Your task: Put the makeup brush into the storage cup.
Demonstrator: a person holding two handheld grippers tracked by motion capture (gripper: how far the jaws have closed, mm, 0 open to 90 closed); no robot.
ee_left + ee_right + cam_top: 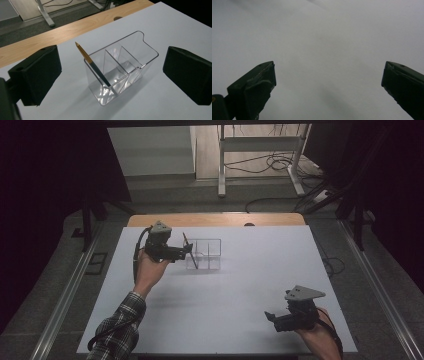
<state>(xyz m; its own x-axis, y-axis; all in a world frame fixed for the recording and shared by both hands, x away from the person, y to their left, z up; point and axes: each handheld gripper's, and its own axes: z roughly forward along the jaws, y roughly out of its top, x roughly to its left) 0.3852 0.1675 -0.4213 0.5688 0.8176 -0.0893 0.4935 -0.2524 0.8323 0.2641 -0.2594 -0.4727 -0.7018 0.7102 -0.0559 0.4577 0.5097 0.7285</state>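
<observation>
While leaning in the organiser's [122,67] near compartment, pencil [93,65] looks light, stiff, slick: best pinched mid-shaft. Left tongs [110,75] spread wide before organiser; right tongs [329,85] apart, well off.

White matte worktop [240,320] fills middle of high view; bare light-wood strip [215,219] exposed along far edge, small dark hole [249,224] in wood. Grey carpeted floor [200,195] beyond. Pale metal-legged frame stand [260,150] at far side, black cables [272,162] looped on floor beneath it. White wall panel [150,150] at back left. Black curtains [45,180] both sides. Silver metal floor rails [65,295] flank worktop. Light dim, even.
</observation>
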